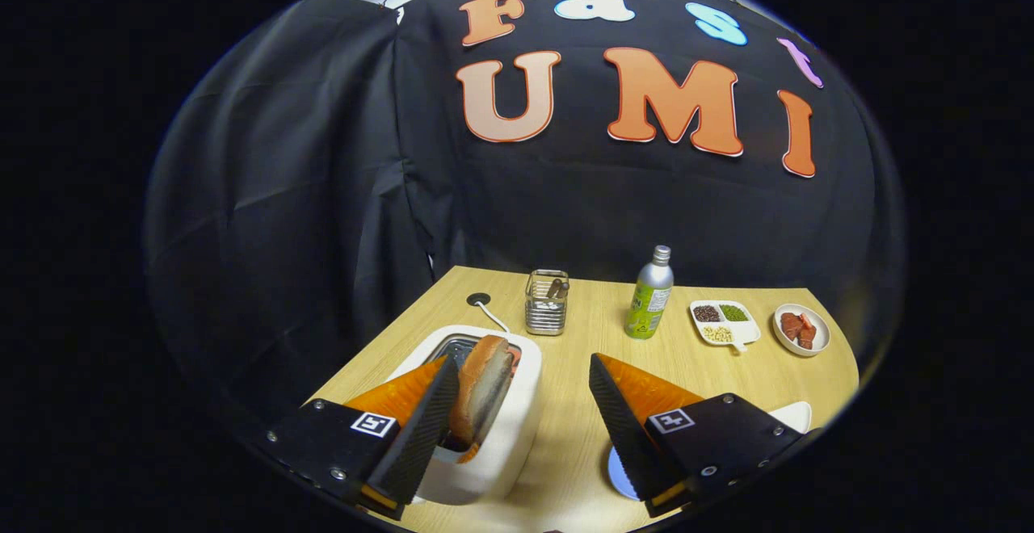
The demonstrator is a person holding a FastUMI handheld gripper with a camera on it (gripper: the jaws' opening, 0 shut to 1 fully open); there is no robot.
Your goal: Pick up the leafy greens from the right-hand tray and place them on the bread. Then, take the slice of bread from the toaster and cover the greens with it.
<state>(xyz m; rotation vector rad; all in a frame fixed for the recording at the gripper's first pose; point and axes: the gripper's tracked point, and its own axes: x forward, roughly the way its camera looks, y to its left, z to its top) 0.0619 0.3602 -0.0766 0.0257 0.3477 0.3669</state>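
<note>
A white toaster lies on the wooden table, and a slice of bread stands upright in its slot. My gripper is open above the table. Its left finger is right beside the bread slice, on the slice's left side. Its right finger hangs well to the right of the toaster, apart from the bread. A pale plate edge peeks out under the right finger, and a white tray corner shows behind that finger's mount. No greens are visible.
Beyond the fingers stand a wire holder, a green bottle with a silver cap, a divided white dish of beans and seeds and a small bowl of red pieces. The toaster's cord runs to a hole in the table.
</note>
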